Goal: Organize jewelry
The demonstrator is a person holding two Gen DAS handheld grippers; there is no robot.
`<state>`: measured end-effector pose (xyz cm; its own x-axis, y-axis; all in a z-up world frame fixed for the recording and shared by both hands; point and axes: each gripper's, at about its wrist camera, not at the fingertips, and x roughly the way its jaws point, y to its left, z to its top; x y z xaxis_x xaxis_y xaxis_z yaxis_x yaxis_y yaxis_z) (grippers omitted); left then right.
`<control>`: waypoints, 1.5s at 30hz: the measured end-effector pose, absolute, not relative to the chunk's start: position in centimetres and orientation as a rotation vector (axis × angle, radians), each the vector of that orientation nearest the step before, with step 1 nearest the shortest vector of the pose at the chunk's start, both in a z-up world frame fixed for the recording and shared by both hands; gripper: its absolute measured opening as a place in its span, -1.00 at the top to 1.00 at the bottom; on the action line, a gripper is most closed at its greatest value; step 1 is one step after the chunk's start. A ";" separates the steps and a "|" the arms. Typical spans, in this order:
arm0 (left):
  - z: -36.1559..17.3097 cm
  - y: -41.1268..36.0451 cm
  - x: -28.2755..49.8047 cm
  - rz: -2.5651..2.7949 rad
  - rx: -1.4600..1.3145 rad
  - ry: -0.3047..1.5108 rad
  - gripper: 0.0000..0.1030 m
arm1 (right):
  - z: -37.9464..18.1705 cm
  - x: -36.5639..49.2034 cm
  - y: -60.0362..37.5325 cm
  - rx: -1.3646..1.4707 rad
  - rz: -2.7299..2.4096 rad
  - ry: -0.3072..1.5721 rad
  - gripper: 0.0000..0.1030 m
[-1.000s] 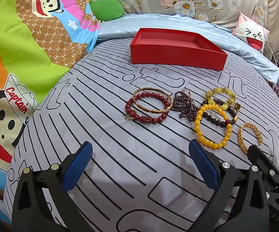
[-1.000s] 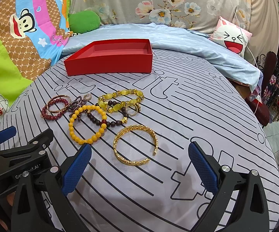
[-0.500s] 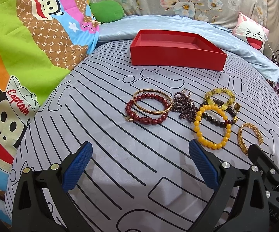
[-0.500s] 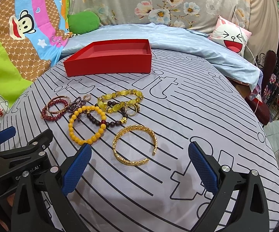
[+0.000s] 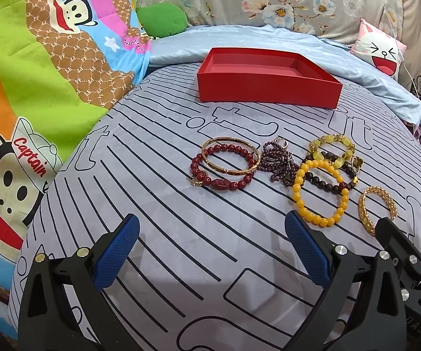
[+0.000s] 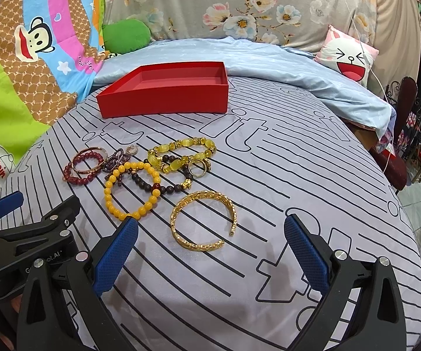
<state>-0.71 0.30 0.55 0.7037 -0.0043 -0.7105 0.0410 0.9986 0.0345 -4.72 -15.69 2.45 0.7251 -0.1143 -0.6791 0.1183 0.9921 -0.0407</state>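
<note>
An empty red box (image 5: 268, 87) (image 6: 163, 93) stands at the far side of the striped sheet. Several bracelets lie in a cluster before it: a dark red bead bracelet (image 5: 222, 168) with a thin gold bangle (image 5: 257, 158), purple beads (image 5: 277, 165), an orange-yellow bead bracelet (image 5: 320, 193) (image 6: 131, 187), a pale yellow stone bracelet (image 6: 181, 152) and a gold cuff (image 6: 203, 220) (image 5: 377, 207). My left gripper (image 5: 210, 251) is open and empty, short of the red beads. My right gripper (image 6: 210, 251) is open and empty, just short of the gold cuff.
A bright cartoon blanket (image 5: 35, 87) rises along the left. A light blue quilt (image 6: 268, 61), a green cushion (image 6: 125, 35) and a white face pillow (image 6: 347, 58) lie behind the box. The bed's edge (image 6: 397, 193) drops off at the right.
Both grippers have drifted slightly forward and lower toward the bracelets. Nothing was taken hold of; the jewelry has not moved.
</note>
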 end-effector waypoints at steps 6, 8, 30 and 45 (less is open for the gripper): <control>1.0 0.4 -1.0 -0.019 0.051 0.769 -0.85 | 2.4 -5.0 -15.7 0.012 -0.127 0.744 -0.88; 1.0 0.3 -1.0 -0.019 0.051 0.769 -0.85 | 2.4 -5.0 -15.8 0.013 -0.126 0.744 -0.88; 0.8 0.4 -1.0 -0.016 0.055 0.775 -0.85 | 2.3 -4.9 -15.8 0.020 -0.123 0.755 -0.88; 0.6 2.7 -0.7 -0.018 -0.008 0.805 -0.86 | 0.9 -2.8 -16.3 0.053 -0.089 0.858 -0.87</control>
<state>-0.72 2.71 0.62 0.6927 -0.0195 -0.7210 0.0133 0.9998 -0.0142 -2.76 -16.34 0.91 0.6505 -0.0575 -0.7573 0.0999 0.9949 0.0103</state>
